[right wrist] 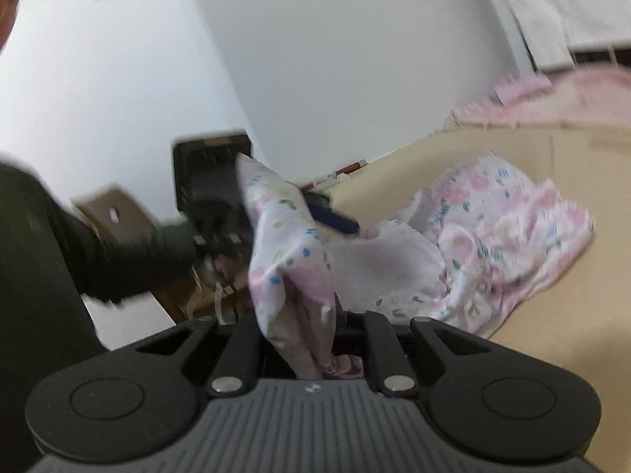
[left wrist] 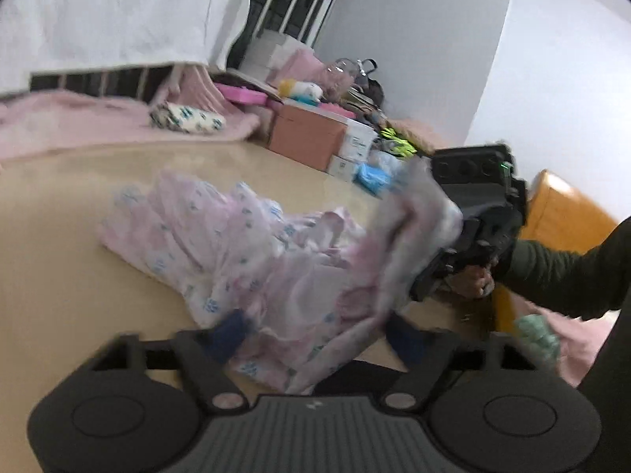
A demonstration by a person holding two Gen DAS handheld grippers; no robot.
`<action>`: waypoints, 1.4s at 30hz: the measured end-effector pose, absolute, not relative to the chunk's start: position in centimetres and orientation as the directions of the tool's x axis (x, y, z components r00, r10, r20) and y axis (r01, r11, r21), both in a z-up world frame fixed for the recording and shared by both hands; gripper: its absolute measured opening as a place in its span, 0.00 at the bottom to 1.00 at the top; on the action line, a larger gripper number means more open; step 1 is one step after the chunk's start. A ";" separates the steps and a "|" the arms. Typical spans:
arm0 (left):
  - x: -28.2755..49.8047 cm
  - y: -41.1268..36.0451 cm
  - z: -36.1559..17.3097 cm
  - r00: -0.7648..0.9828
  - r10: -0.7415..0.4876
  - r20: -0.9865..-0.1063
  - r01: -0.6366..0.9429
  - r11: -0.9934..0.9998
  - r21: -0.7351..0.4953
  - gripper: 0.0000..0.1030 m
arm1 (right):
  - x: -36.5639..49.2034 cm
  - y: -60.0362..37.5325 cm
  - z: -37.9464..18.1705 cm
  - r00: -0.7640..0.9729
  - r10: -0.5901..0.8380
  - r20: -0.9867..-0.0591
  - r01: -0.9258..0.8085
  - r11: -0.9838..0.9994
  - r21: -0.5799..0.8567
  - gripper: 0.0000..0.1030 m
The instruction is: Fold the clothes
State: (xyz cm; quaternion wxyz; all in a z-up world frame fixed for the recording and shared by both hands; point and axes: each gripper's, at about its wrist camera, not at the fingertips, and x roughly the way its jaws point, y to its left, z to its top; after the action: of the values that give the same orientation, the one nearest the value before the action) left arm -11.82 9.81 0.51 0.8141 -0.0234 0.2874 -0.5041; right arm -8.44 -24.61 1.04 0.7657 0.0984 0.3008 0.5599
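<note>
A pink and white floral garment (left wrist: 244, 260) lies crumpled on the beige surface (left wrist: 79, 283); it also shows in the right wrist view (right wrist: 493, 236). My left gripper (left wrist: 315, 335) stands open, with blue pads (left wrist: 230, 333) either side of the cloth's near edge. My right gripper (right wrist: 315, 339) is shut on a bunched corner of the garment and holds it raised. In the left wrist view the right gripper (left wrist: 441, 252) shows at right with cloth draped over it. In the right wrist view the left gripper (right wrist: 335, 216) shows beside the lifted cloth.
Boxes (left wrist: 311, 134), a pink blanket (left wrist: 79, 118) and clutter line the far side. A metal rail (left wrist: 292, 4) stands behind. An orange wooden edge (left wrist: 560, 205) is at right. A white wall (right wrist: 276, 59) is close.
</note>
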 end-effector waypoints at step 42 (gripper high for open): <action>-9.5 9.9 2.5 0.548 -0.682 -0.484 0.463 0.730 -0.503 0.41 | -3.6 -26.0 -2.0 0.449 0.788 -0.422 -0.235 0.560 0.795 0.11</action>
State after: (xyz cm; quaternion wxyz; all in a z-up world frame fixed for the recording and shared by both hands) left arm -9.50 9.93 2.51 0.8651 -0.1605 0.3411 -0.3308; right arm -3.55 -25.97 -2.04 0.7818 0.3364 0.4106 0.3272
